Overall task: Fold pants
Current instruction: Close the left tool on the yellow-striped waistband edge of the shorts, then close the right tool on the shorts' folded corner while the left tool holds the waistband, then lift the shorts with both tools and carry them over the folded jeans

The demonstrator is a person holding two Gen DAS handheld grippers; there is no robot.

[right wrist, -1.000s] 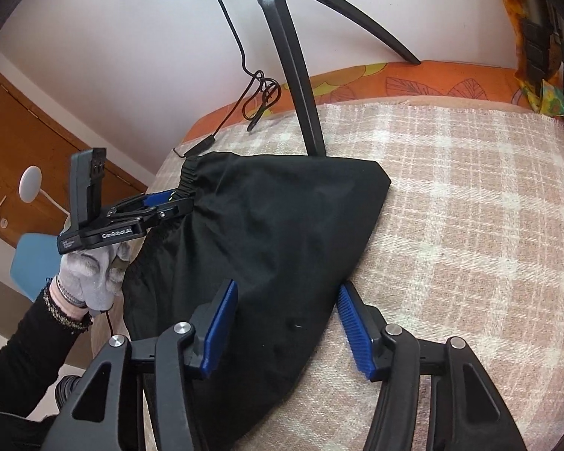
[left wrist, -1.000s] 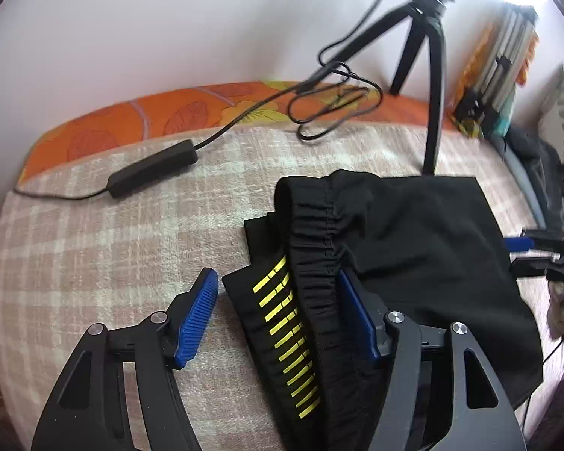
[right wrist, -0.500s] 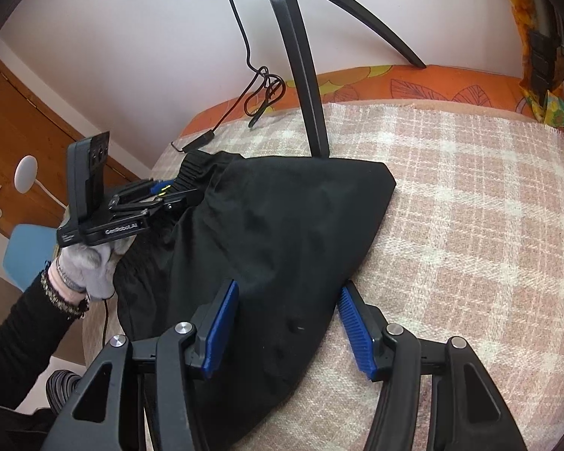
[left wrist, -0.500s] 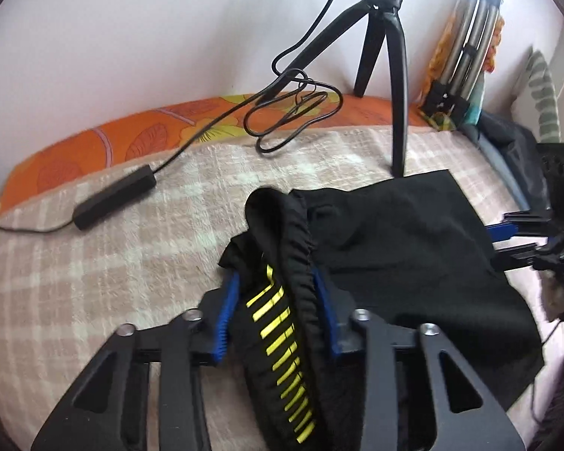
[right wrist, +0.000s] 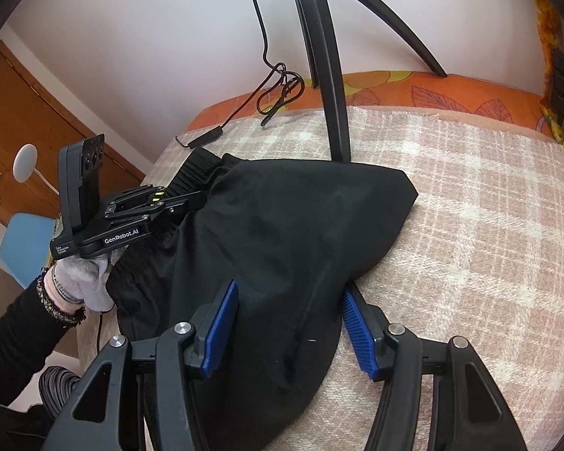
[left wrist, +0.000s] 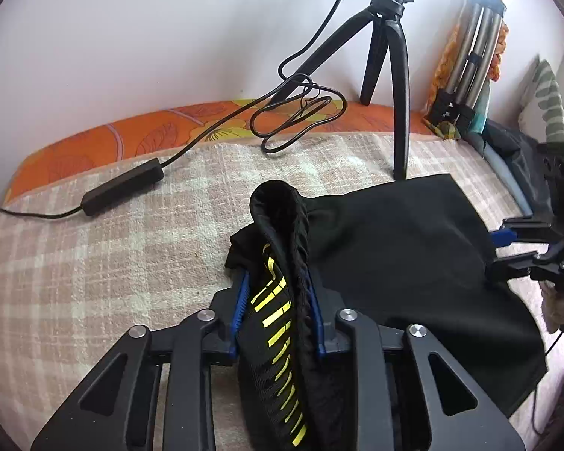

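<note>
Black linkage frames, blue ribbed pads [right wrist: 222, 329] (silver screws); grey glove [right wrist: 84, 282].

Brand on left gripper [right wrist: 169, 203]: "GenRobot.AI" was printed in white along the black side of the body, at the middle left of the right wrist frame.
Small label beside it: white lines were seen at the body's rear end, too small to be read.
Other text: none was found.
</note>
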